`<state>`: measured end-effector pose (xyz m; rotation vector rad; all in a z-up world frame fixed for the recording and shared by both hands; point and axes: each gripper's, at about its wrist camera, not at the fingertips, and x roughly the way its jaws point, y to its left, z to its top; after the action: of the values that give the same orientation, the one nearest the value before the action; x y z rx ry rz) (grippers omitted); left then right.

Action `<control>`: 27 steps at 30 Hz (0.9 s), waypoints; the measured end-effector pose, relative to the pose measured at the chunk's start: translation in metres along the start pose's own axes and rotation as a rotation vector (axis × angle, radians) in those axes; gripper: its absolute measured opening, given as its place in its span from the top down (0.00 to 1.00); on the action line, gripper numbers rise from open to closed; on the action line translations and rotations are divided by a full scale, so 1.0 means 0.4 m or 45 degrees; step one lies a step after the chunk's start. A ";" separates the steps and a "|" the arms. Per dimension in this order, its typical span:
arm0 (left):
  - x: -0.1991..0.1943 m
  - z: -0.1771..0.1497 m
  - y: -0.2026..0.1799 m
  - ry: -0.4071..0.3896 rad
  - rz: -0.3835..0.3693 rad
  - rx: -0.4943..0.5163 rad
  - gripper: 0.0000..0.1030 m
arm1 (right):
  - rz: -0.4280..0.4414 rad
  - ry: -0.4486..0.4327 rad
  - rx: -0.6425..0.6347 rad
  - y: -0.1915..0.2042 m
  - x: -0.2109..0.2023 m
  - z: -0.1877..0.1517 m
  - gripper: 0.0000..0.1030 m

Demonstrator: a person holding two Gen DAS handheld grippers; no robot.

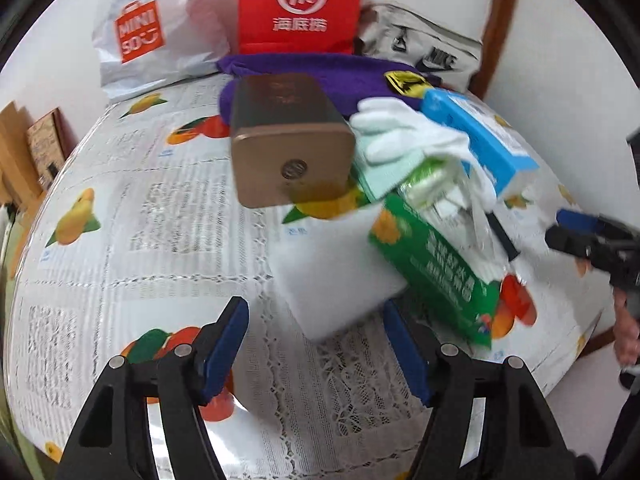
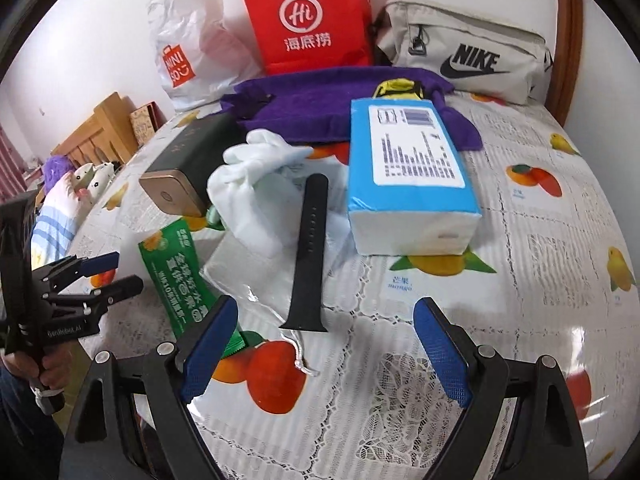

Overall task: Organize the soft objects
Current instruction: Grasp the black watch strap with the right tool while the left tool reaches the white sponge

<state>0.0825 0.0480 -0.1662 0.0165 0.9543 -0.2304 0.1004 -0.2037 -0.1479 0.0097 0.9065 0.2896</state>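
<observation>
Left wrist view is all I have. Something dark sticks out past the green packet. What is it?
Observer: A black watch strap, lying on a pale pouch between the green packet and a blue tissue pack.
Operator: Is the right gripper holding anything?
Observer: No. The right gripper is open and empty, just short of the strap's near end.

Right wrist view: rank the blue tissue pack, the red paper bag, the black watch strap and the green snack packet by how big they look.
1. Blue tissue pack and red paper bag: alike in apparent size, and the bag stands farther back, so unranked.
2. Green snack packet, partly hidden by a gripper finger.
3. Black watch strap.
</observation>
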 end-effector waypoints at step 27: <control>-0.009 0.021 0.031 -0.090 -0.081 0.014 0.55 | 0.034 0.012 -0.092 0.032 0.093 0.003 0.79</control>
<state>0.0896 0.0596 -0.1595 -0.0116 0.8838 -0.2933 0.1197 -0.1820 -0.1744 -0.0464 0.9052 0.3477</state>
